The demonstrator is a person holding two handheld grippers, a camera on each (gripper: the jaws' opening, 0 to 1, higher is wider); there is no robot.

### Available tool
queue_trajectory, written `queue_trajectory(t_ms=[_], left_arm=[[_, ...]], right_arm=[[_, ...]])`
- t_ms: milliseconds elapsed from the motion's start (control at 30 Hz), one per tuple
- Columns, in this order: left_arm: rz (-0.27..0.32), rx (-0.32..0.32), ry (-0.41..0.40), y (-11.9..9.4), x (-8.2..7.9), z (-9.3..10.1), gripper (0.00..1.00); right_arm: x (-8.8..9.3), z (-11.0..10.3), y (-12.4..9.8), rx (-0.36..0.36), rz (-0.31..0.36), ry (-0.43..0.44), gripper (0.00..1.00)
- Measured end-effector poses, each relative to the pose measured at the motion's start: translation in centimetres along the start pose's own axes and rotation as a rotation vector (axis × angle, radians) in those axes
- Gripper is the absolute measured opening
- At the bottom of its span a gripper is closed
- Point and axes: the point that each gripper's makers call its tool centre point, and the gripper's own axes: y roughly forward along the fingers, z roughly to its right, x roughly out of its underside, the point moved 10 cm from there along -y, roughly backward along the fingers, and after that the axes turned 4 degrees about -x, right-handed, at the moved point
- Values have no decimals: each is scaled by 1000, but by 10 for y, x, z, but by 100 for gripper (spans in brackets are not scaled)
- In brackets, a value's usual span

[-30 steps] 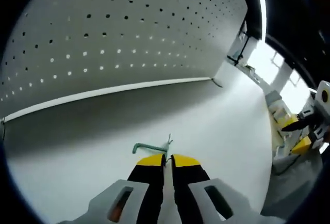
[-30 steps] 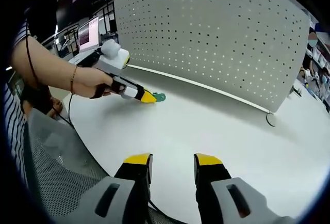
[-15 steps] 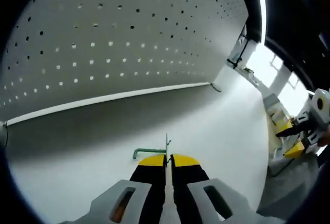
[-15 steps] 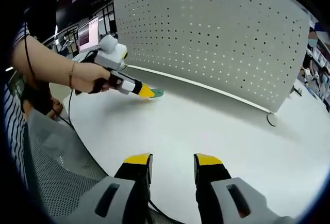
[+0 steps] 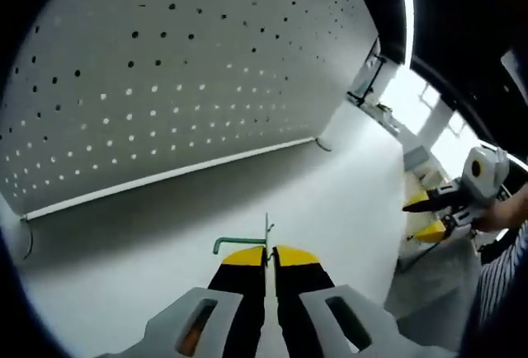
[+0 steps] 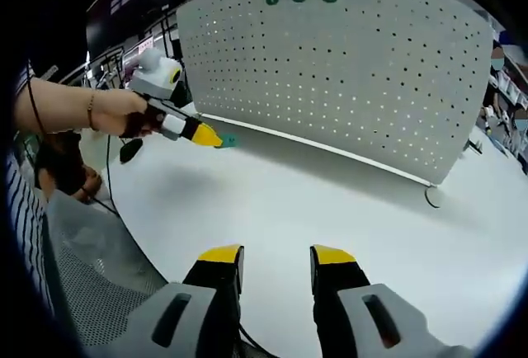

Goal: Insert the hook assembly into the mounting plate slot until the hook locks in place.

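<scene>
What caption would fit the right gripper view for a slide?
A hand lifts the left tongs, shut on a green hook, before the white pegboard; the right tongs wait open.

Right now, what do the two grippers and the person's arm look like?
Both grippers have black jaws with yellow tips on pale grey bodies: the left gripper and the right gripper. In the right gripper view, the hand wears a thin bracelet; striped fabric and a black cable show nearby.

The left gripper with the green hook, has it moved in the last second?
Yes. In the right gripper view the left gripper, shut on the green hook, has risen off the white table and gone toward the pegboard.
</scene>
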Motion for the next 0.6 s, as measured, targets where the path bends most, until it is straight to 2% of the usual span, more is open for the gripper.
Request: queue_trajectory(t_ms=[433, 600], left_arm=[[-50, 16, 23, -45, 16, 28, 2], [-35, 18, 31, -61, 21, 44, 2]], right_arm=[[-27, -12, 5, -38, 67, -24, 29], [-36, -17, 5, -62, 94, 9, 29]])
